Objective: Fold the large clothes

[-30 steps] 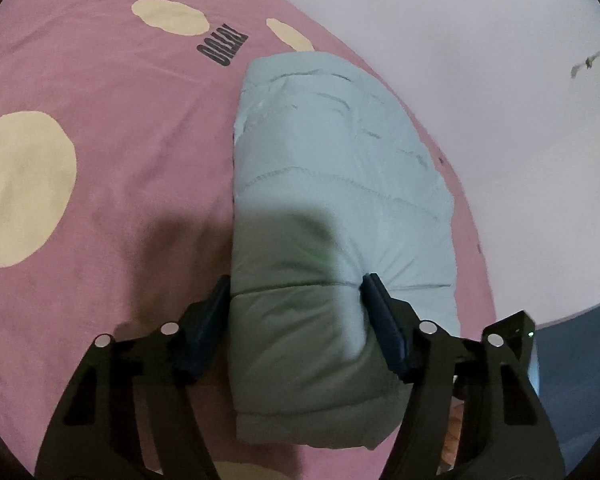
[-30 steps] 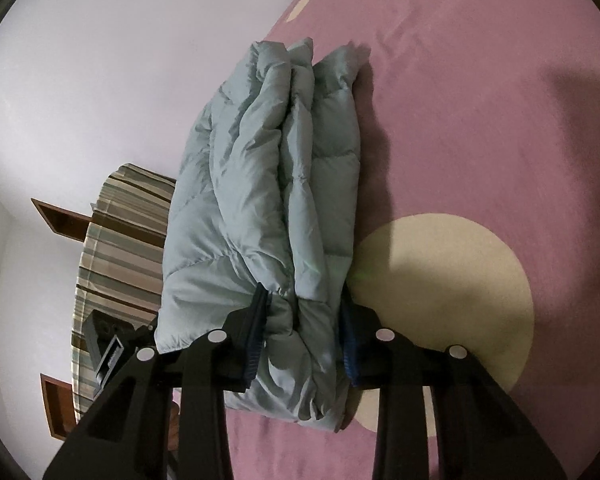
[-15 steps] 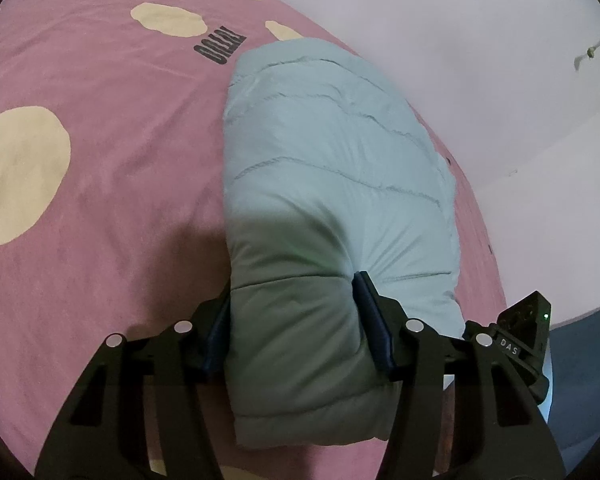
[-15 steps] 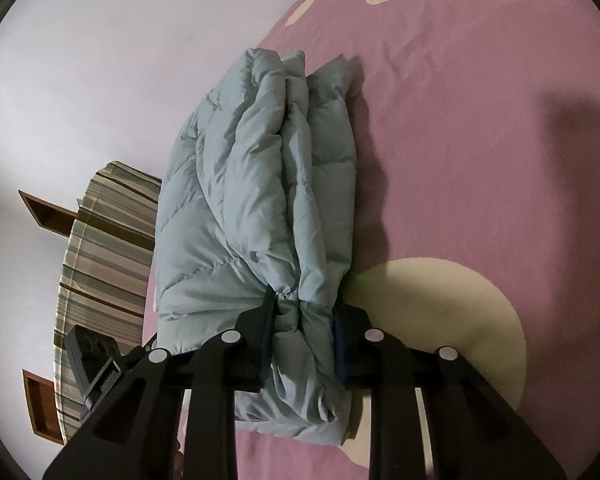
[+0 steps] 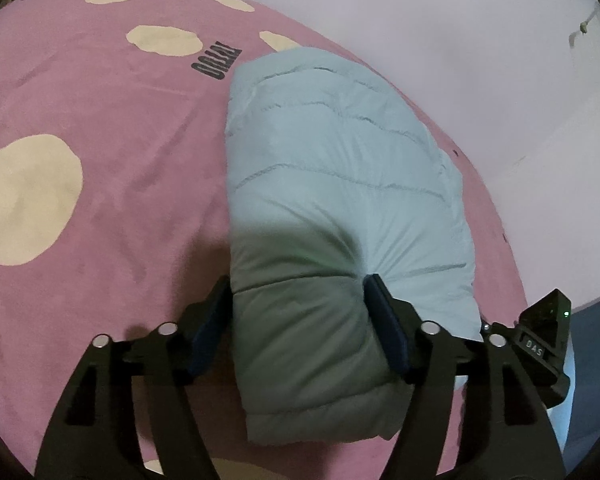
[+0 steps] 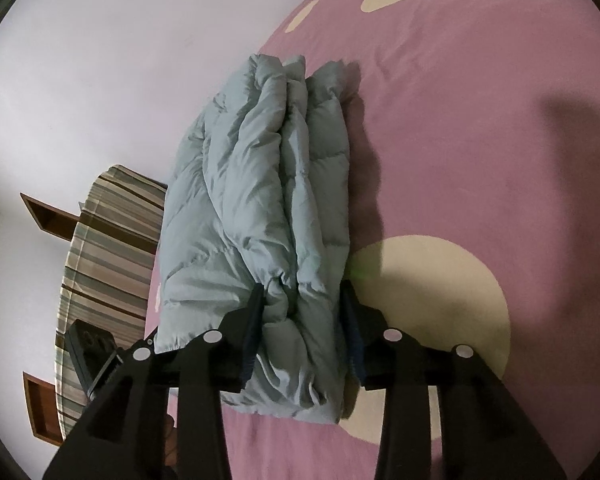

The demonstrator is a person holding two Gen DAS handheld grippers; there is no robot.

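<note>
A pale blue puffer jacket [image 5: 340,184] lies folded into a thick bundle on the pink spotted bedspread [image 5: 100,128]. My left gripper [image 5: 298,292] is closed around the smooth folded end of the bundle, one pad on each side. In the right wrist view the jacket [image 6: 260,200] shows its layered open edges, and my right gripper [image 6: 302,300] is closed on those layers near the end. The bundle rests against the bedspread [image 6: 480,100].
A striped pillow or cushion [image 6: 108,248] lies at the bed's edge beside the jacket. Wooden wall shelves [image 6: 52,216] sit behind it. A white wall [image 5: 460,40] runs along the far side of the bed. The other gripper's body [image 5: 540,340] shows at lower right.
Both grippers keep their hold on the bundle. The cameras have shifted slightly, and the bundle looks a little more settled and upright on the bedspread.
</note>
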